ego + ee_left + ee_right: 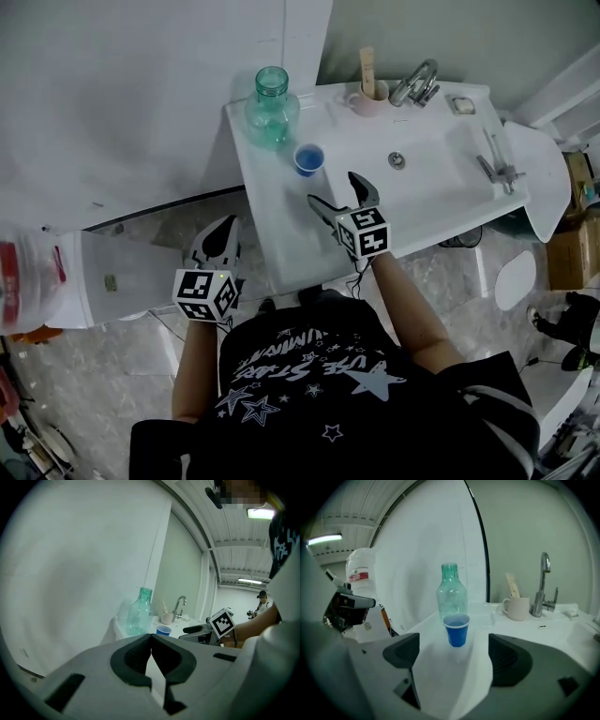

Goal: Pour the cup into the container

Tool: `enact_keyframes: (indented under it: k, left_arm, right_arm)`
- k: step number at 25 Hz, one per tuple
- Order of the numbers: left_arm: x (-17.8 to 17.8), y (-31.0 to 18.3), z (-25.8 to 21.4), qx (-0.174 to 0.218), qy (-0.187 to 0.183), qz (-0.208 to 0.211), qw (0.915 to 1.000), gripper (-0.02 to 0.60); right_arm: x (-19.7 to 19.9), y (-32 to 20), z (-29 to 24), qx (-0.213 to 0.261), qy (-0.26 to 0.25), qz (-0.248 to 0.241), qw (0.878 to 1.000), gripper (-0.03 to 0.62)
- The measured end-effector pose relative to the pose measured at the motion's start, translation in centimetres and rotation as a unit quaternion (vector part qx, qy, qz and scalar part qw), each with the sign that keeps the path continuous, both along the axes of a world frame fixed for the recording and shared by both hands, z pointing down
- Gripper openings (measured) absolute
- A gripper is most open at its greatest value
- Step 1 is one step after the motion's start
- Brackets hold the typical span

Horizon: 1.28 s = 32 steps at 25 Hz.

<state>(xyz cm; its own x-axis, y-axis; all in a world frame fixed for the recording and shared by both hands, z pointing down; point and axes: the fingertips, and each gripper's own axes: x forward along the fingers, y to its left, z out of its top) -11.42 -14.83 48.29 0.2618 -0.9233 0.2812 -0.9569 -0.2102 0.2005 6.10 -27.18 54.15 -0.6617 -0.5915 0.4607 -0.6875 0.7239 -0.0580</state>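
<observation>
A small blue cup stands upright on the white counter, just in front of a clear green bottle with an open neck. My right gripper hovers over the counter a little short of the cup, jaws wide apart and empty. In the right gripper view the cup sits centred ahead of the gripper, with the bottle behind it. My left gripper hangs off the counter's left front, jaws shut on nothing. In the left gripper view the gripper points toward the bottle and cup.
A sink basin lies right of the cup, with a faucet and a pale mug holding a wooden stick at the back. A wall closes in the far side. A white appliance stands at floor level on the left.
</observation>
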Motion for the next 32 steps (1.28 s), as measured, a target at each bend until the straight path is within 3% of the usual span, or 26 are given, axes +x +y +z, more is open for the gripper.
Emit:
enact_keyframes:
  k: [8, 16, 32]
  left_arm:
    - [-0.1, -2.0, -0.1, -0.006, -0.009, -0.043, 0.999, 0.012]
    - [-0.4, -2.8, 0.3, -0.019, -0.016, -0.073, 0.997, 0.012]
    - [-0.4, -2.2, 1.4, -0.041, -0.018, -0.096, 0.9944, 0.012]
  right_arm:
    - [-2.8, -3.9, 2.2, -0.013, 0.006, -0.077, 0.997, 0.449]
    - [-5.6, -4.9, 3.9, 0.005, 0.02, -0.134, 0.991, 0.414]
    - [-7.1, -5.8, 4.8, 0.021, 0.012, -0.148, 0.989, 0.318]
